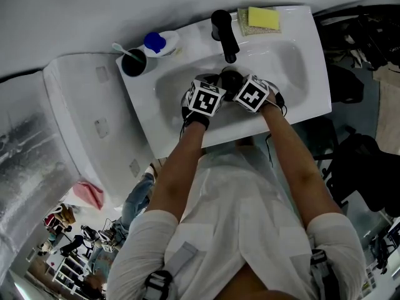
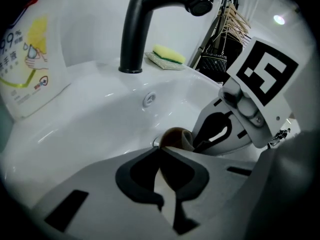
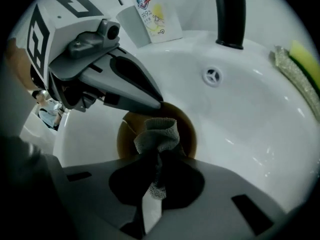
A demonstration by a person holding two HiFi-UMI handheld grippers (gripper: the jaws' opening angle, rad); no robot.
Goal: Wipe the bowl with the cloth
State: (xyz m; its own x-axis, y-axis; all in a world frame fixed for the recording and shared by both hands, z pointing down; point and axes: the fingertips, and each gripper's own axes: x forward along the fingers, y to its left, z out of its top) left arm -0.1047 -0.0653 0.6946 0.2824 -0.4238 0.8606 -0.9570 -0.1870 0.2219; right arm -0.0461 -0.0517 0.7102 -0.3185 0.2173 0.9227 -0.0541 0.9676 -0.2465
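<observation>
— While the head view buries everything under my two marker cubes, what do the gripper views add?

— The right gripper view shows the brown bowl (image 3: 184,124) lying in the sink (image 1: 300,61). My right gripper (image 3: 157,164) is clamped on the grey cloth (image 3: 157,131), which bunches over the bowl's six o'clock edge. In the left gripper view my left gripper (image 2: 167,156) is pinched tight on the bowl's rim.

— And what's around?

— From the bowl, the black faucet (image 1: 225,33) stands at twelve o'clock with its spout overhanging. A yellow sponge (image 1: 262,17) sits at one o'clock, and a soap bottle (image 1: 161,42) and a cup (image 1: 133,62) at ten.

— And your arms?

— Both forearms reach over the near rim, claws side by side and tips converging.
</observation>
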